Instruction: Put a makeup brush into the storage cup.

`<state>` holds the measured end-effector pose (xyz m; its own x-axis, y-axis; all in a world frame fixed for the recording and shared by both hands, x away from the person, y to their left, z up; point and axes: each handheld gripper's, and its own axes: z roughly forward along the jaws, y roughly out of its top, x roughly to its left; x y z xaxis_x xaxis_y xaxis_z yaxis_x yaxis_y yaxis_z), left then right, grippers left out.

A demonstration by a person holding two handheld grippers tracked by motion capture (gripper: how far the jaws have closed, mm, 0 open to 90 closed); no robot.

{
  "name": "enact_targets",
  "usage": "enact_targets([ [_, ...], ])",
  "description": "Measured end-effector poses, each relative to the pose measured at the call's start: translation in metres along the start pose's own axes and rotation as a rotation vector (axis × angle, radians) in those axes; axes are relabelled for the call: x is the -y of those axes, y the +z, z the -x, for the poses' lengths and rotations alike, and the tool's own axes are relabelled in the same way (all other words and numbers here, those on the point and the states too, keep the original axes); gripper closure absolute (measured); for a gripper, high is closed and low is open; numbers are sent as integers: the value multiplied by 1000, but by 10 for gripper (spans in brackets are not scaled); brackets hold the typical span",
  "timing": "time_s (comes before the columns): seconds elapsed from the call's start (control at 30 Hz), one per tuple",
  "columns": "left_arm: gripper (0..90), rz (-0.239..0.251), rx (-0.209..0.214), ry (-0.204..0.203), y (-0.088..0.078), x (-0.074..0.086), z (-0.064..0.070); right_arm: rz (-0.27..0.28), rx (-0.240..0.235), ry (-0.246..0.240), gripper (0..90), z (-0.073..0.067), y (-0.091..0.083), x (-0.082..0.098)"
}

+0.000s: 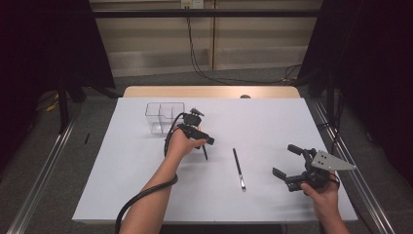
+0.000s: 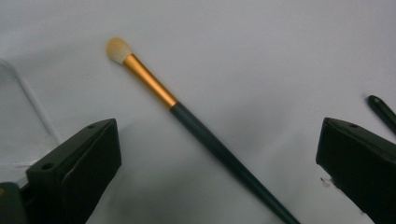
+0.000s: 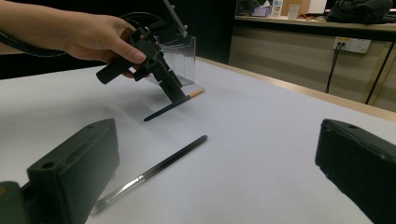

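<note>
A white-topped table stands on grey carpet, a strip of pale wood showing at its far edge. Behind it runs a beige panelled wall with black cables hanging from a socket. Dark curtains close in left and right. Metal rails flank the table.

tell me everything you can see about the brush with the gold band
The makeup brush has a pale, rounded bristle tuft, a gold metal-looking ferrule and a long dark handle that tapers to its end. It lies flat on the white table, between the left gripper's open jaws, which do not touch it.
</note>
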<state>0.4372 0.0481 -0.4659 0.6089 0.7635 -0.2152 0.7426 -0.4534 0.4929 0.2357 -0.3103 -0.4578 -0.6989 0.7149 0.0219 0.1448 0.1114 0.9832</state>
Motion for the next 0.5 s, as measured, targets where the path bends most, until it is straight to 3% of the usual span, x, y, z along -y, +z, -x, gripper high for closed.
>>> enact_targets([
  [0.23, 51, -1, -6, -21, -1, -1, -2, 1, 0, 3, 0, 0, 0, 0],
  [0.5, 214, -15, -53, -39, -2, -2, -1, 0, -1, 1, 0, 0, 0, 0],
])
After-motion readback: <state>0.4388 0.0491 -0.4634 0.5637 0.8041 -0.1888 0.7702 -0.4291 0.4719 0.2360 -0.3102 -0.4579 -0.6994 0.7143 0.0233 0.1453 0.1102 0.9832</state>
